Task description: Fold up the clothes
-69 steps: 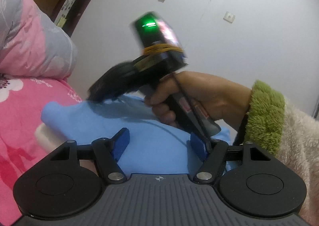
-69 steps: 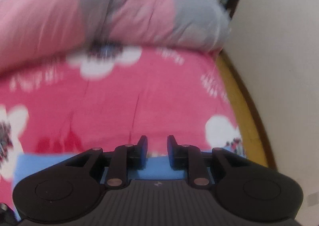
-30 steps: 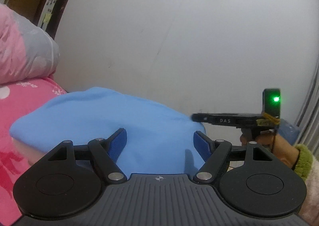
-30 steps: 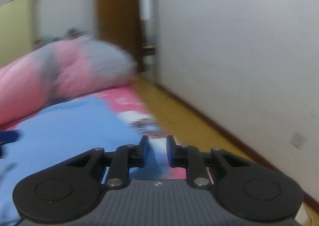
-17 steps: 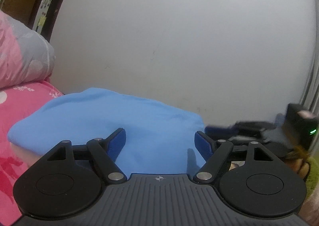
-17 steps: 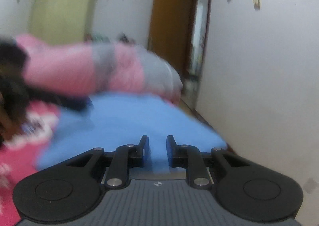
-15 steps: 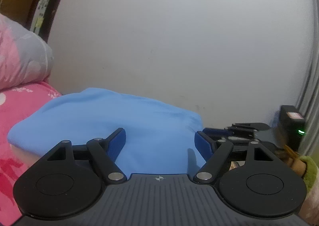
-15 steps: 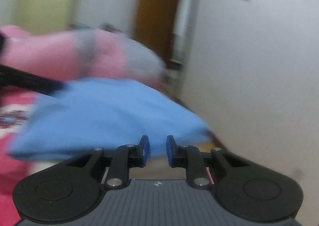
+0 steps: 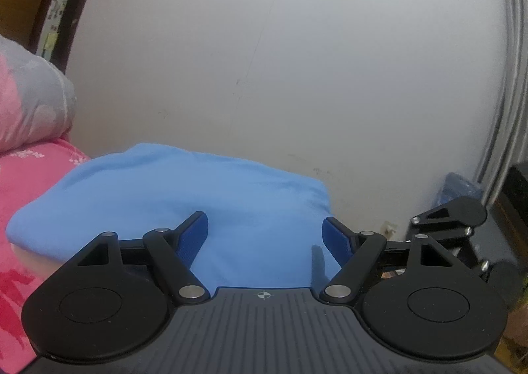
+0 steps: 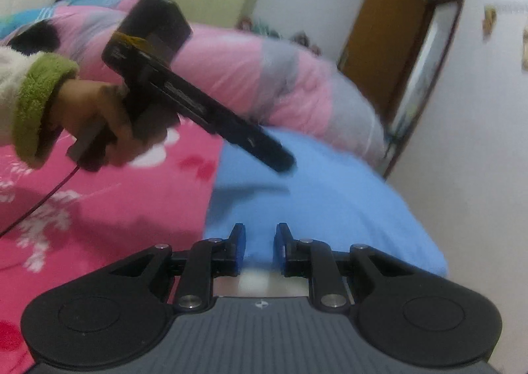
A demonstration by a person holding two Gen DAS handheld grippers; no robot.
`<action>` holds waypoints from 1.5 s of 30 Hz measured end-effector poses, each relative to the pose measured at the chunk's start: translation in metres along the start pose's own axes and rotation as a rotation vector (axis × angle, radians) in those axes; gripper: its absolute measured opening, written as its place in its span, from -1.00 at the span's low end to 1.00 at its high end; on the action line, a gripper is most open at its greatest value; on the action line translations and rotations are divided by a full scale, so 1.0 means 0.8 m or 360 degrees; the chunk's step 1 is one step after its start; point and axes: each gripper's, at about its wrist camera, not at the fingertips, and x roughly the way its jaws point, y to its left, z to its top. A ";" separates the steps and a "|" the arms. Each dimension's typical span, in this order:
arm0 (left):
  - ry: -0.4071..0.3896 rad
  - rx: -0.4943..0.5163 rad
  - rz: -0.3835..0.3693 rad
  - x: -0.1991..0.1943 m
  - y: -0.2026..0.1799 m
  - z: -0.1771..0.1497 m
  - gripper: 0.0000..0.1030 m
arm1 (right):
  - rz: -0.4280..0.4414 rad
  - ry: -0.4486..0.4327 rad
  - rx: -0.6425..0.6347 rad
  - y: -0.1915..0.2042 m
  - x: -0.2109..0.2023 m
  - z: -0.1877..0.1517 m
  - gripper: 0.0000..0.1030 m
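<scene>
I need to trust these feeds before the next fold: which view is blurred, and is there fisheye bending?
Left wrist view: sharp, blue garment clear, wall lines bow at the right edge. Right wrist view: soft motion blur on the left tongs, the quilt and the garment's edges; the doorframe curves.

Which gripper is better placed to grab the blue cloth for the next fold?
Left, probably. The left gripper is wide open directly over the blue cloth. The right gripper is nearly closed at the cloth's near edge.
</scene>
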 end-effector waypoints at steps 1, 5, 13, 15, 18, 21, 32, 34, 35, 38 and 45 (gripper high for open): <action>-0.0004 0.0009 0.0004 0.000 0.000 -0.001 0.50 | -0.0005 -0.0002 0.0016 -0.005 0.004 0.004 -0.60; -0.0023 -0.0015 -0.0015 0.001 0.005 -0.002 0.51 | -0.0027 -0.0011 0.0082 -0.027 0.018 0.018 -0.60; 0.0008 0.0080 0.0030 0.001 -0.009 -0.003 0.53 | -0.0056 -0.0028 0.0221 -0.073 0.046 0.045 -0.60; 0.0008 0.0082 0.0020 0.000 -0.008 -0.003 0.53 | -0.0072 0.0031 0.0283 -0.102 0.063 0.029 -0.60; -0.0013 0.0078 -0.0008 -0.003 -0.004 -0.007 0.53 | -0.0178 0.0156 0.0371 -0.144 0.094 0.004 -0.60; -0.0036 0.0084 -0.0023 -0.004 -0.004 -0.011 0.55 | -0.0318 0.0224 0.0530 -0.193 0.113 0.009 -0.58; -0.0128 0.0127 -0.0041 -0.014 -0.012 -0.032 0.55 | 0.0180 0.0439 0.0474 -0.199 0.318 0.137 -0.59; -0.0141 0.0142 -0.0054 -0.014 -0.010 -0.036 0.55 | 0.0222 0.0565 0.0475 -0.197 0.352 0.133 -0.59; -0.0148 0.0147 -0.0061 -0.015 -0.010 -0.038 0.56 | 0.0181 0.0612 0.0473 -0.192 0.347 0.127 -0.63; -0.0168 0.0134 -0.0088 -0.016 -0.004 -0.040 0.56 | 0.0076 0.0637 0.0552 -0.198 0.364 0.112 -0.65; -0.0206 0.0114 -0.0134 -0.020 -0.006 -0.046 0.56 | -0.0037 0.0512 0.0530 -0.191 0.359 0.133 -0.62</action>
